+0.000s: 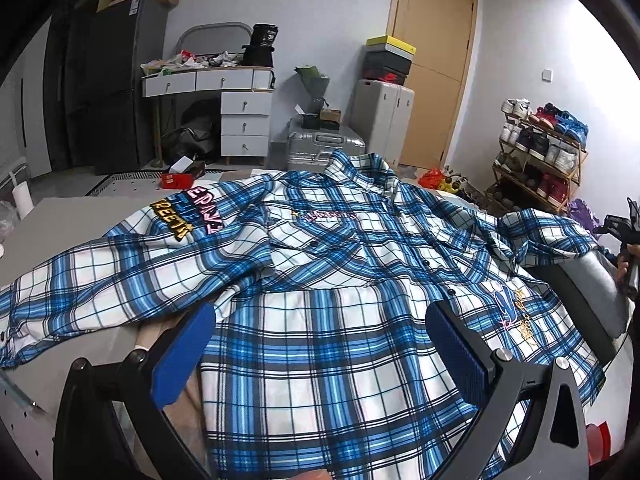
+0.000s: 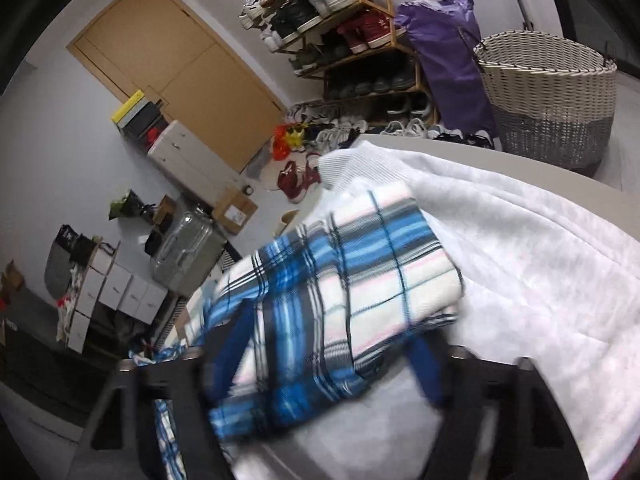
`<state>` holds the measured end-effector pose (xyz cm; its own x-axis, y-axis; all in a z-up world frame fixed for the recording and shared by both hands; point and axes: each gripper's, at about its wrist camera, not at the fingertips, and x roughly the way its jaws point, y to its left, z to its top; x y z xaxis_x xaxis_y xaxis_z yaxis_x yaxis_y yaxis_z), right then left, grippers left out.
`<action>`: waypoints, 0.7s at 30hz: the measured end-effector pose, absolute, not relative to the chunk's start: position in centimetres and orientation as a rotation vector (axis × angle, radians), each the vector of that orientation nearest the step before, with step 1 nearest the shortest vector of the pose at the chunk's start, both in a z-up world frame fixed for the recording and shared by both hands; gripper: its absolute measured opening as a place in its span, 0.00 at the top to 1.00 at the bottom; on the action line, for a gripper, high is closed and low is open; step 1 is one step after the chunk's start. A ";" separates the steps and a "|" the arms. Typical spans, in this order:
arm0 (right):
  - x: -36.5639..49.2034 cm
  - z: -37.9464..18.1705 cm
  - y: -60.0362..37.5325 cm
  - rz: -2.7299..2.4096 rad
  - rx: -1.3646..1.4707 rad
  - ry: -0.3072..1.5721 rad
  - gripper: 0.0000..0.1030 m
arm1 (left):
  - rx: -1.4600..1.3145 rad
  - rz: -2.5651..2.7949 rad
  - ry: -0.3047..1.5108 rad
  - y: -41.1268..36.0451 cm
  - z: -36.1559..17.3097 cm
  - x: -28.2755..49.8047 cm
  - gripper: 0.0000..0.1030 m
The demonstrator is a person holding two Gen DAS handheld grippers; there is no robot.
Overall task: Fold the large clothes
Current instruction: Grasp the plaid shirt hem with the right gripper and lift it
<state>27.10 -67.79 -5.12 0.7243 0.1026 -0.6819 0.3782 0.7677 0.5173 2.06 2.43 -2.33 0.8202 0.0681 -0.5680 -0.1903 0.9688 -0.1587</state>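
Observation:
A large blue and white plaid shirt [image 1: 328, 280] lies spread front-up on the table, collar at the far side, with embroidered patches on one sleeve. My left gripper [image 1: 316, 344] is open, its blue fingers [image 1: 184, 360] on either side of the shirt's hem. In the right wrist view, the blurred right gripper [image 2: 328, 360] has the plaid sleeve [image 2: 340, 280] lying between its blue fingers [image 2: 228, 356] over a white garment [image 2: 540, 260]. The right gripper also shows at the far right edge of the left view [image 1: 624, 240].
A grey table [image 1: 64, 220] carries the clothes. Behind it stand a silver suitcase [image 1: 324, 148], a white drawer desk [image 1: 236, 120], a shoe rack [image 1: 540, 152] and a wooden door [image 1: 432, 60]. A woven basket [image 2: 552, 96] stands beyond the table on the right.

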 end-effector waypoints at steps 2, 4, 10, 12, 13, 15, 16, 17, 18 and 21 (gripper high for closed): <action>27.6 -3.7 -67.0 -0.206 0.634 0.746 0.95 | -0.225 0.147 0.595 2.8 -2.5 1.9 0.01; 27.3 -1.6 -65.7 -0.186 0.595 0.679 0.95 | -0.229 0.155 0.591 3.2 -2.5 1.5 0.01; 26.2 7.5 -53.9 0.033 0.375 0.503 0.95 | -0.262 0.197 0.571 5.3 -2.7 -0.1 0.01; 25.9 9.9 -47.0 0.189 0.326 0.467 0.95 | -0.275 0.205 0.560 5.9 -2.5 -0.9 0.01; 25.7 10.6 -43.1 0.276 0.303 0.460 0.95 | -0.273 0.210 0.557 6.0 -2.3 -1.2 0.01; 25.3 10.8 -35.8 0.452 0.285 0.471 0.95 | -0.270 0.228 0.544 6.2 -1.9 -1.9 0.01; 24.9 10.4 -31.4 0.567 0.267 0.492 0.95 | -0.267 0.236 0.537 6.3 -1.8 -2.3 0.01; 24.5 9.8 -28.2 0.656 0.254 0.506 0.95 | -0.264 0.245 0.533 6.3 -1.7 -2.7 0.01; 24.0 9.0 -25.0 0.738 0.239 0.520 0.95 | -0.260 0.260 0.529 6.4 -1.5 -3.1 0.01; 22.5 3.8 -15.0 1.014 0.137 0.683 0.67 | -0.257 0.298 0.523 6.9 -1.5 -4.0 0.01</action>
